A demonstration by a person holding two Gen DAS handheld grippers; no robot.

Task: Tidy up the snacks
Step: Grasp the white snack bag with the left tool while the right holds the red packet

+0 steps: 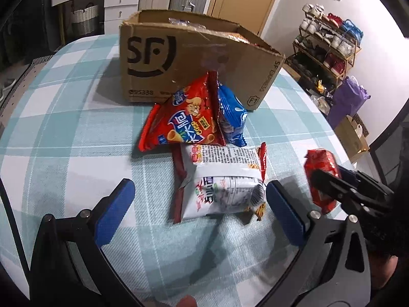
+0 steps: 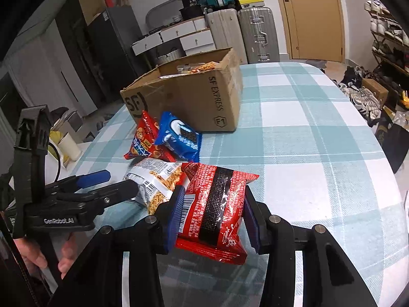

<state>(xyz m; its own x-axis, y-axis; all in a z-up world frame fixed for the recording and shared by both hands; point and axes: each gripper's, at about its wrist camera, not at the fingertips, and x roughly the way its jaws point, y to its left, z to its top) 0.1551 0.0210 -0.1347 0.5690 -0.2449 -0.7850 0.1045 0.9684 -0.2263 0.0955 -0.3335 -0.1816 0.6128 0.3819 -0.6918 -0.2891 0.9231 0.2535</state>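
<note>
A: Blue-padded, the left claw (image 1: 199, 209) is gaping wide around the white snack bag (image 1: 219, 181) lying on the checked worktop (image 1: 64, 128).

B: And the right claw (image 2: 213, 215) is gripping the red packet (image 2: 217, 204), probably heading for the cardboard box (image 2: 189, 97); the left one likely needs closing next.

The left gripper (image 1: 200, 204) is open, its blue pads on either side of a white snack bag (image 1: 222, 181) lying on the checked tablecloth (image 1: 64, 128). Behind it a red chip bag (image 1: 181, 120) and a blue packet (image 1: 231, 117) lean on the cardboard box (image 1: 179, 58). At the right, the right gripper (image 1: 326, 179) holds a red packet (image 1: 320, 163).
</note>
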